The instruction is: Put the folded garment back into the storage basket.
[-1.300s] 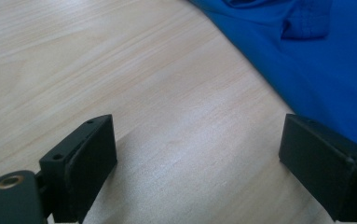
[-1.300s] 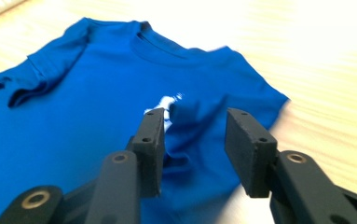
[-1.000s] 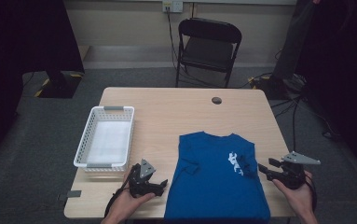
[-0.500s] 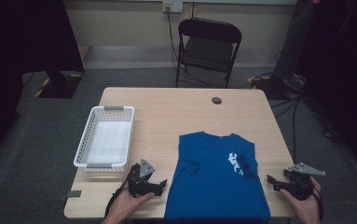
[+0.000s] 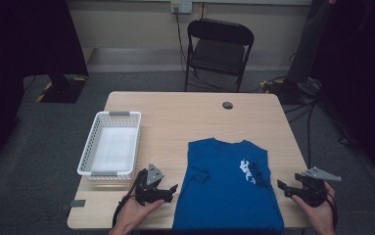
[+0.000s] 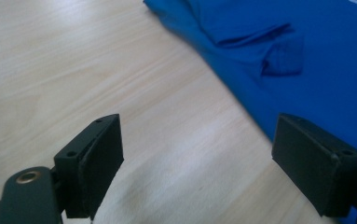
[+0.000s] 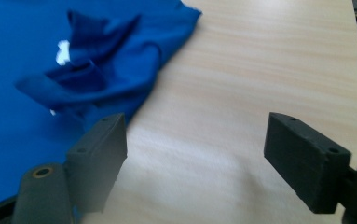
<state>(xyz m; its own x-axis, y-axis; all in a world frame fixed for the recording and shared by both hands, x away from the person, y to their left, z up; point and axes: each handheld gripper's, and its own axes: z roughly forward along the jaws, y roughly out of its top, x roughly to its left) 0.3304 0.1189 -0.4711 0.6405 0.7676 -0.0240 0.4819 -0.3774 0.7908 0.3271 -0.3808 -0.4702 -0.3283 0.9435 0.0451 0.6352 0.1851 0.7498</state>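
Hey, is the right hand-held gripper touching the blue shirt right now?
Apart. In the high view the right hand-held gripper sits beside the shirt, with bare table showing between them.

Blue cloth shirt (image 5: 226,186) — soft, matt — on a smooth pale wood-grain table (image 5: 175,117); white perforated plastic basket (image 5: 110,147).

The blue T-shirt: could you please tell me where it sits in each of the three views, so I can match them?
High view: the blue T-shirt lies flat at the table's near edge, between the two grippers.
Left gripper view: upper right, running down behind the right-hand jaw.
Right gripper view: upper left, sleeve bunched.
Shared landmark: the light wooden tabletop beside the shirt's edge.
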